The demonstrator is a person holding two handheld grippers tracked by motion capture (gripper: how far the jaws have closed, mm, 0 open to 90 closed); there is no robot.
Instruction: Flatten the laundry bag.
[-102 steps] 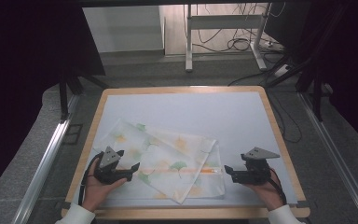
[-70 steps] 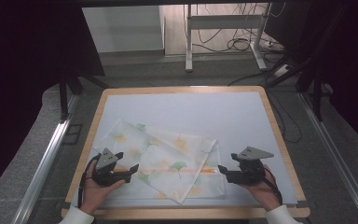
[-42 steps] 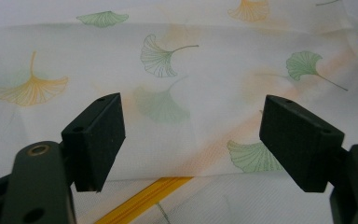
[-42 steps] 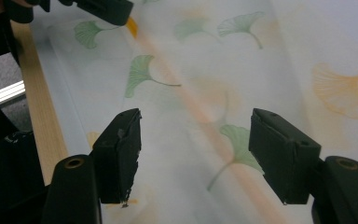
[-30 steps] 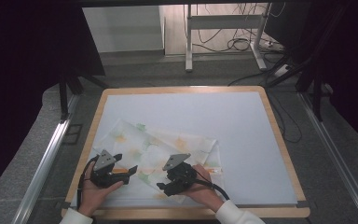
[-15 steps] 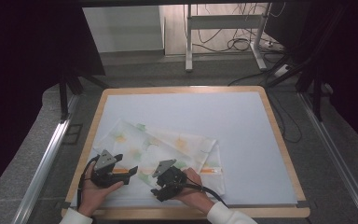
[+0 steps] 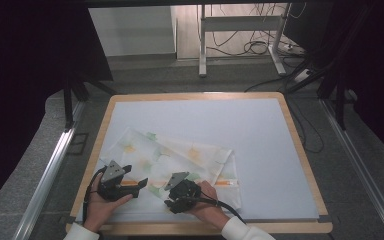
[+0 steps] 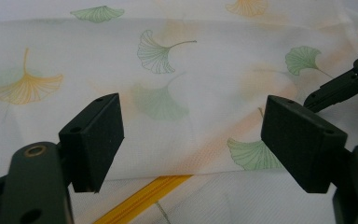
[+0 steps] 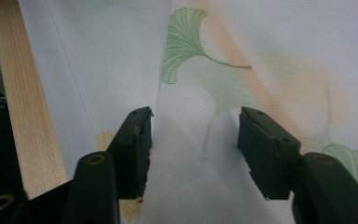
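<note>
A thin white cloth [image 7: 180, 157] printed with green and orange ginkgo leaves lies folded on the front left of the table; an orange strip [image 8: 142, 198] runs along its near edge. My left gripper [image 7: 141, 183] rests low at the cloth's front left part, jaws open and wide apart over the fabric [image 8: 191, 135]. My right gripper [image 7: 172, 201] sits just to its right on the cloth's front edge. It is open, with a fold edge of the cloth [image 9: 186, 84] between its jaws [image 9: 193, 140]. The right gripper's tip [image 8: 338, 88] also shows in the left gripper view.
A white mat [image 7: 260, 135] covers the wooden table, whose rim [image 9: 14, 116] lies close beside the right gripper. Metal rails [image 7: 50, 170] flank the table, and cables [image 7: 260, 47] lie on the floor behind.
The right gripper has crossed from the cloth's right end to its front middle, close to the left gripper. The left gripper has stayed in place.
</note>
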